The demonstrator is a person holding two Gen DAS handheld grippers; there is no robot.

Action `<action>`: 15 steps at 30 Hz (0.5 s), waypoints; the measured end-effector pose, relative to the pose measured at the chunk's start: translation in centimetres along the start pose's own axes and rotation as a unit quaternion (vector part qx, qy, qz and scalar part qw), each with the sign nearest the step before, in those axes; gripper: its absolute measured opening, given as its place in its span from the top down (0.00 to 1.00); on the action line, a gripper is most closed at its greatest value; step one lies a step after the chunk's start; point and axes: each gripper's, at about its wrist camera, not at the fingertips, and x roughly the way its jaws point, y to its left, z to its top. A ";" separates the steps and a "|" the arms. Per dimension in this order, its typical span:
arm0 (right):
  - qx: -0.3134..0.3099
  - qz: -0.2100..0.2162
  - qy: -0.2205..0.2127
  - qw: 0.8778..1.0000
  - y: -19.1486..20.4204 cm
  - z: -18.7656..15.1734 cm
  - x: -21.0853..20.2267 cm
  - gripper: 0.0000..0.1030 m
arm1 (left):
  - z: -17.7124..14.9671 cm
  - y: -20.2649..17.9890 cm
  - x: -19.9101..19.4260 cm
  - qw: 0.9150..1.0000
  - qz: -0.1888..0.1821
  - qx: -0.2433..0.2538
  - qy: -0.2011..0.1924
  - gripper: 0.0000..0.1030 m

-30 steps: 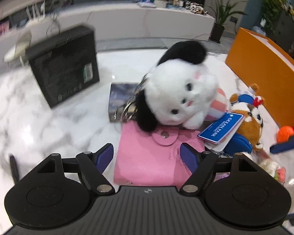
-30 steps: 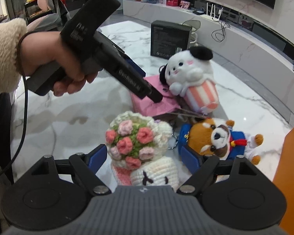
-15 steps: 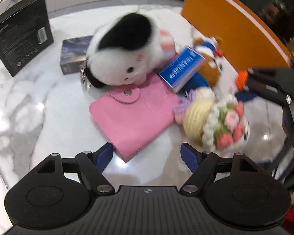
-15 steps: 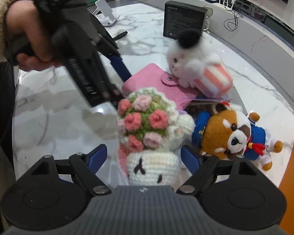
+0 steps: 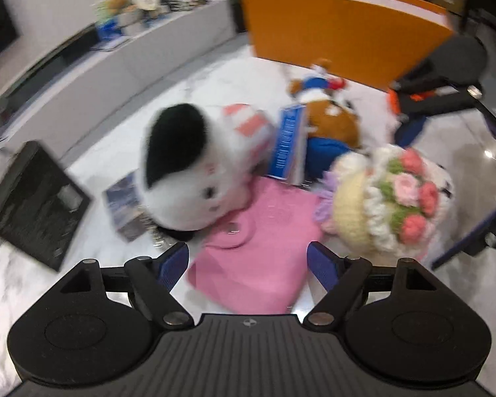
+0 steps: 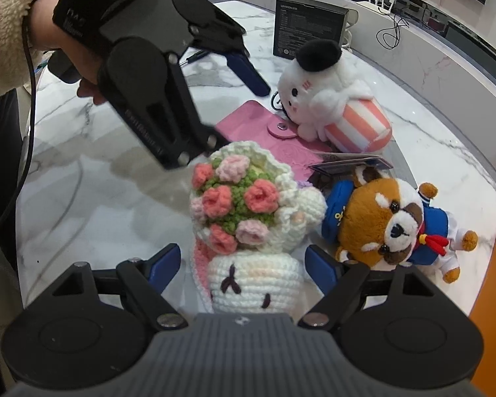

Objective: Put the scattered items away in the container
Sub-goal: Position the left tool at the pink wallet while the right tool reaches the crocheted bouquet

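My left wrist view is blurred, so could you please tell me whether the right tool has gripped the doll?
Observer: No. The right tool is open, its fingers either side of the doll with gaps showing.
Operator: Thank you. Where does my left tool sit?
Observer: The left tool hangs over the wallet; its lower fingertip is hidden behind the doll's flowers.
Operator: And the red panda?
Observer: The red panda lies beside the doll, its face toward the right camera.
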 end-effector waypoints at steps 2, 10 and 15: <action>0.001 0.000 0.001 1.000 0.0 0.0 0.0 0.18 | -0.1 -0.4 0.7 1.000 -0.004 0.024 0.009 0.07; 0.005 0.002 0.002 1.000 -0.2 -0.2 -0.1 0.18 | 0.6 2.5 2.6 0.998 -0.057 -0.009 0.040 0.00; 0.012 0.002 0.004 1.000 -0.5 -0.4 0.2 0.18 | 0.8 2.8 3.3 0.996 -0.071 -0.033 0.050 0.00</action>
